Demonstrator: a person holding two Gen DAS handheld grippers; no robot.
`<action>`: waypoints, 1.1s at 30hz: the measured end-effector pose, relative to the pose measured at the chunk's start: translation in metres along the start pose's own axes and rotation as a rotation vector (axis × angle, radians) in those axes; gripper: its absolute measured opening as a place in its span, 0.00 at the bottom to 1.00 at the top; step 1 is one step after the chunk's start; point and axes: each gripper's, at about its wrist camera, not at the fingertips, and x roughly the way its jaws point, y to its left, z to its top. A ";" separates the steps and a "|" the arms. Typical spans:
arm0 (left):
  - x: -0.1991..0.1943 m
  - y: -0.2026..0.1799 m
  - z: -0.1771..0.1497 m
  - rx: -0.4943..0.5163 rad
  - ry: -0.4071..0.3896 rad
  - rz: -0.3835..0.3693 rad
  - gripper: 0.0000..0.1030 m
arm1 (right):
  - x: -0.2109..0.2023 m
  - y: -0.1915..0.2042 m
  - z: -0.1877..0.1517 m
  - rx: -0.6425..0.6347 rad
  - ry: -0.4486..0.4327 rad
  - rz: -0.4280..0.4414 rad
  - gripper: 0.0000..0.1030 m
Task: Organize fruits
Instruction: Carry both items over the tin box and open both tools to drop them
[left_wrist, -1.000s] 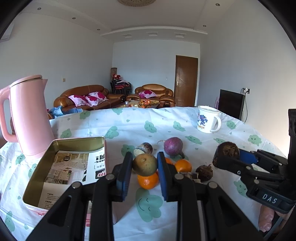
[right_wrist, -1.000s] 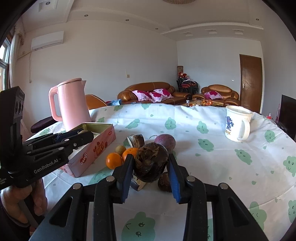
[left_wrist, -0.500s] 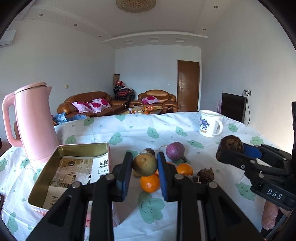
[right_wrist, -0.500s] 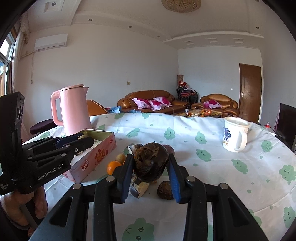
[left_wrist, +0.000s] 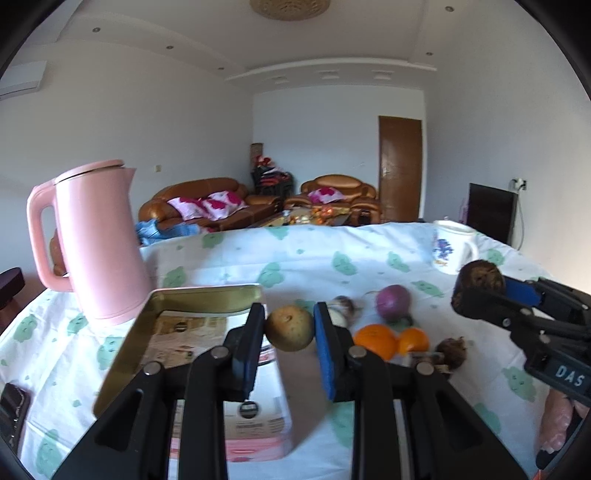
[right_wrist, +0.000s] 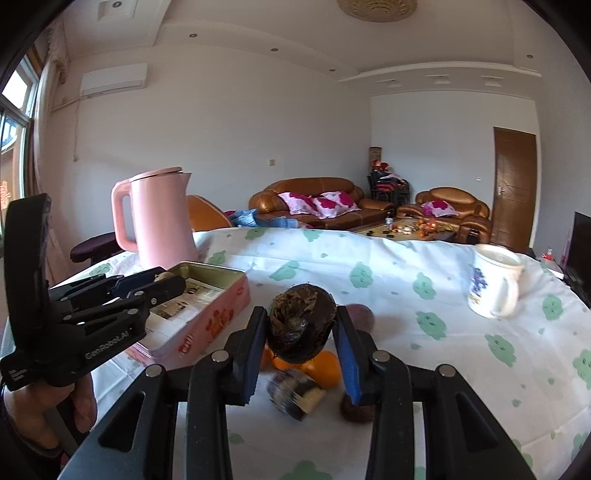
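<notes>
A: What's different from a second ago?
B: Both tongs have risen. The left tongs (left_wrist: 289, 328) have carried the green-brown fruit (left_wrist: 289, 328) leftward, up to the tin's (left_wrist: 122, 350) near corner.
A: And the right?
B: The right tongs (right_wrist: 300, 325) have lifted the dark husky fruit (right_wrist: 300, 325) higher above the oranges (right_wrist: 325, 369).

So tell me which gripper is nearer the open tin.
Left. The left gripper, holding a tan fruit, hangs at the open tin's near edge; the right gripper, holding a dark brown fruit, sits off over the loose fruit.

Your way into the open tin (left_wrist: 207, 295) lies clear from above, pink kettle (left_wrist: 99, 243) crowding its far-left corner, loose fruit pile (left_wrist: 391, 339) blocking the right.
</notes>
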 end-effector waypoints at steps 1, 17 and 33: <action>0.002 0.004 0.001 -0.001 0.010 0.011 0.27 | 0.003 0.003 0.003 -0.006 0.003 0.009 0.37; 0.023 0.058 0.008 -0.007 0.118 0.111 0.27 | 0.064 0.055 0.037 -0.092 0.082 0.137 0.37; 0.049 0.092 0.006 -0.043 0.211 0.094 0.27 | 0.138 0.101 0.047 -0.148 0.189 0.188 0.37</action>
